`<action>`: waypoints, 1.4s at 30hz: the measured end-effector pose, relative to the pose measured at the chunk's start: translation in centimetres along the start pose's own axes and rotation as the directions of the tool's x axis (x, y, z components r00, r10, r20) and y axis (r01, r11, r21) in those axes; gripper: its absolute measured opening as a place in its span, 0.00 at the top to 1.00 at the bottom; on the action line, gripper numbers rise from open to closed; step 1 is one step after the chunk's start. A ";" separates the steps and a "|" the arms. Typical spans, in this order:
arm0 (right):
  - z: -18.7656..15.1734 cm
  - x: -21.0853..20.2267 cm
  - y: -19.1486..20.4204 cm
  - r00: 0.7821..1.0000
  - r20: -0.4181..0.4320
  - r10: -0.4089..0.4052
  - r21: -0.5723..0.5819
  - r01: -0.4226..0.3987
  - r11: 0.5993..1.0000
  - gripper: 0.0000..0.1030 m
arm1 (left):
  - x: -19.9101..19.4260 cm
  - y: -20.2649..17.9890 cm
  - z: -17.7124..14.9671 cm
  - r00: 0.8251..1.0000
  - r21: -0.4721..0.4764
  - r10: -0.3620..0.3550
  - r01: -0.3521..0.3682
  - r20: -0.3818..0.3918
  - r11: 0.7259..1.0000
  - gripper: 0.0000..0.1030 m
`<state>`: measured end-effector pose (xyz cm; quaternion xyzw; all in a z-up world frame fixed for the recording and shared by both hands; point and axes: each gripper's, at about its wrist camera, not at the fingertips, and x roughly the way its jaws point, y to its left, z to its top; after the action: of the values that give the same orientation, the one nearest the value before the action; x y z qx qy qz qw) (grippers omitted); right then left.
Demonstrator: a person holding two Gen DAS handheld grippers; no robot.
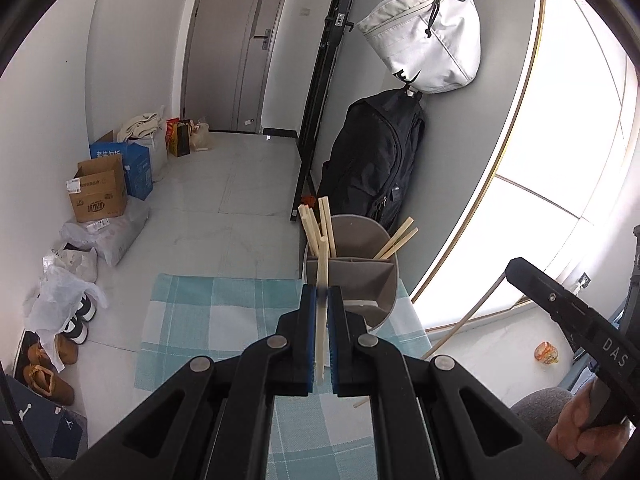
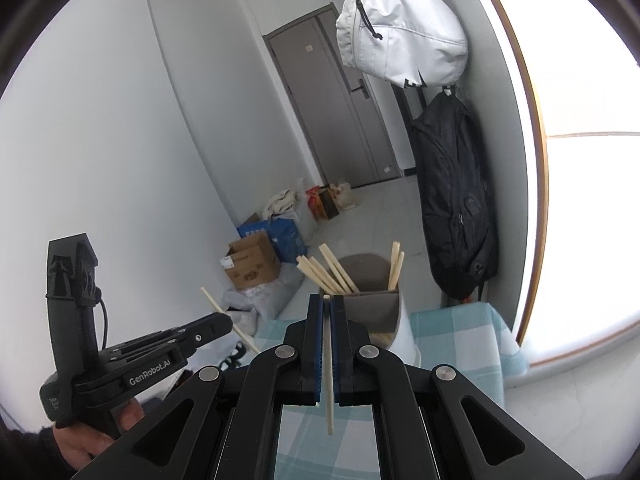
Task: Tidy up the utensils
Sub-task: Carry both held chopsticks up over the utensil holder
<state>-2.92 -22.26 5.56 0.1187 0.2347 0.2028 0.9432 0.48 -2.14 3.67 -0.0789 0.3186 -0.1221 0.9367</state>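
Left gripper (image 1: 319, 294) clamped on chopstick (image 1: 321, 280); right gripper (image 2: 327, 304) likewise gripping another stick (image 2: 328, 360). Holder (image 1: 352, 276) ahead. Likely light, stiff, slippery; best pinched mid-shaft.

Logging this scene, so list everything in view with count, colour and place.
chopsticks: several, pale wood, upright in holder; one in each gripper
holder: one, grey-brown, divided, on cloth
cloth: one, teal check, under holder
white bag: one, hanging on wall
backpack: one, black, below white bag
boxes: brown and blue, by left wall
shoes: several, on floor, left
left hand-held gripper: shut on chopstick
right hand-held gripper: shut on chopstick
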 end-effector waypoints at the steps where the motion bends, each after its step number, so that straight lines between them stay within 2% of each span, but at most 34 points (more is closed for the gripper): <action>1: 0.6 -0.1 0.0 1.000 0.006 0.001 0.000 -0.001 1.000 0.97 | -0.3 -0.2 0.5 1.000 0.003 -0.009 0.009 0.007 1.000 0.99; 14: 9.1 1.7 -0.1 0.998 0.055 -0.030 -0.013 0.031 0.999 0.97 | -0.6 -2.7 7.8 0.996 0.021 -0.057 0.056 0.072 0.998 0.99; 23: 13.1 3.9 -0.6 0.996 0.062 -0.059 -0.057 0.062 0.996 0.97 | 1.9 -2.8 10.4 0.995 0.028 -0.077 0.075 0.057 0.997 0.99; 33: 13.5 7.9 -1.5 0.997 0.012 -0.077 -0.105 0.078 0.991 0.97 | 6.1 -1.4 10.2 0.996 -0.005 -0.088 0.087 -0.010 0.996 0.99; 42: 11.8 11.9 -1.9 0.994 -0.086 -0.073 -0.142 0.061 0.988 0.97 | 9.0 -0.4 8.9 0.988 -0.030 -0.113 0.111 -0.104 0.993 0.99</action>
<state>13.10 -20.31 10.44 0.0353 0.2666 0.1920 0.9438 12.75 -4.36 5.54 -0.1013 0.3639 -0.1748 0.9092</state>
